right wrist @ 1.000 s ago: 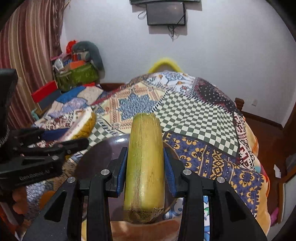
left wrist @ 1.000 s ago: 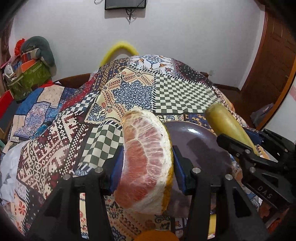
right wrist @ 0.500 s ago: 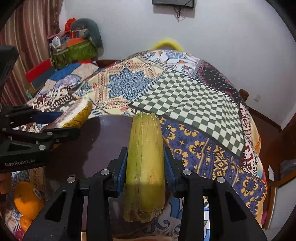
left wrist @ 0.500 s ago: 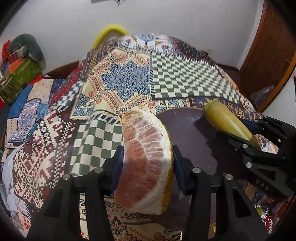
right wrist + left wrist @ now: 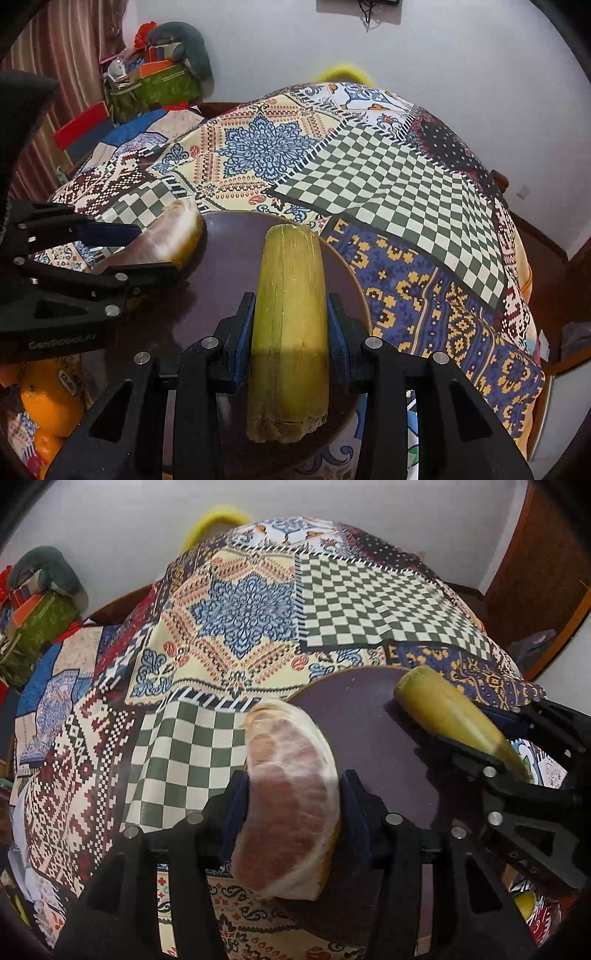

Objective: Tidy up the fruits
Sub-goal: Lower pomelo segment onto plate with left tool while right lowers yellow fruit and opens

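My left gripper (image 5: 291, 794) is shut on a pink pomelo wedge (image 5: 291, 805) and holds it over the left rim of a dark purple plate (image 5: 362, 716). My right gripper (image 5: 290, 314) is shut on a yellow-green sugarcane piece (image 5: 290, 325) and holds it over the right part of the same plate (image 5: 229, 251). In the left wrist view the sugarcane piece (image 5: 450, 712) and the right gripper (image 5: 517, 760) show at the right. In the right wrist view the pomelo wedge (image 5: 170, 232) and the left gripper (image 5: 110, 254) show at the left.
The plate rests on a bed with a patchwork quilt (image 5: 251, 605). Oranges (image 5: 48, 398) lie at the lower left of the right wrist view. A pile of bags (image 5: 162, 77) stands by the far wall. A wooden door (image 5: 539, 565) is at the right.
Both grippers have come lower and closer over the plate, each with its fruit still held. The plate now fills more of both views.
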Demonstrator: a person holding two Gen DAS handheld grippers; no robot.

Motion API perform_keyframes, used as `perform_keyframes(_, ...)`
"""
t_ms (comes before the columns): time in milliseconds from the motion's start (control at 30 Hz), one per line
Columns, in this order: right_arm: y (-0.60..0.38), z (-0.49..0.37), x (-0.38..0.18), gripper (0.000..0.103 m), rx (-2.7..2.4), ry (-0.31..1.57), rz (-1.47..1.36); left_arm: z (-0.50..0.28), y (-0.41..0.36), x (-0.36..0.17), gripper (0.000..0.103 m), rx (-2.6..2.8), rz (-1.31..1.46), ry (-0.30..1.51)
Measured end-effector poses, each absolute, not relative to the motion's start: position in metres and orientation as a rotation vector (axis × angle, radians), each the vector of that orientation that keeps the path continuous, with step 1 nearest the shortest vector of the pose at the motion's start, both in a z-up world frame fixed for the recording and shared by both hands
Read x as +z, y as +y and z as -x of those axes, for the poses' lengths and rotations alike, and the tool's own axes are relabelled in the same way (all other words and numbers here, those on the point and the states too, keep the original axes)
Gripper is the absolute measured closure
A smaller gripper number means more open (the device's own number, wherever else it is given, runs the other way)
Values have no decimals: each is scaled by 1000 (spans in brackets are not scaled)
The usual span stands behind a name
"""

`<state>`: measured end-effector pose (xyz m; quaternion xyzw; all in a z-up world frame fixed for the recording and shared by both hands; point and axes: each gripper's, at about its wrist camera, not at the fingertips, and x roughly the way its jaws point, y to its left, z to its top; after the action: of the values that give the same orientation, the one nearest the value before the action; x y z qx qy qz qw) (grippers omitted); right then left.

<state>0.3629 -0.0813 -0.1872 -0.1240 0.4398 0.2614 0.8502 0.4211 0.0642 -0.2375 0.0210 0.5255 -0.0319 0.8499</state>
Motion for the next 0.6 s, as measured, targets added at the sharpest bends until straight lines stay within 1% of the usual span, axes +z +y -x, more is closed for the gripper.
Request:
perform_keyframes(67,-82,-362,-189,69,542,924,265,-419,62,-233,45,-67,-56,1090)
perform_keyframes(100,-82,-363,-190,69,539,930,264,-419,61,-231,44,-67,-62,1083)
perform_keyframes(167,-83,-365,-192,69,542,957,251,-417,61,-228,44,-55,-75,1075)
perform_keyframes(300,-86,-361,-188,68,539,953,236,-411,64,-221,44,-48,-54,1058)
perform_keyframes(367,-87,-358,-183,61,537,939,229,-406,67,-215,44,-48,-38,1047)
perform_keyframes(433,-88,-354,-175,57,535,914,223,-401,68,-206,44,-49,-31,1029)
perform_keyframes(600,-92,-341,-156,57,517,855,234,-386,70,-185,43,-40,-19,984)
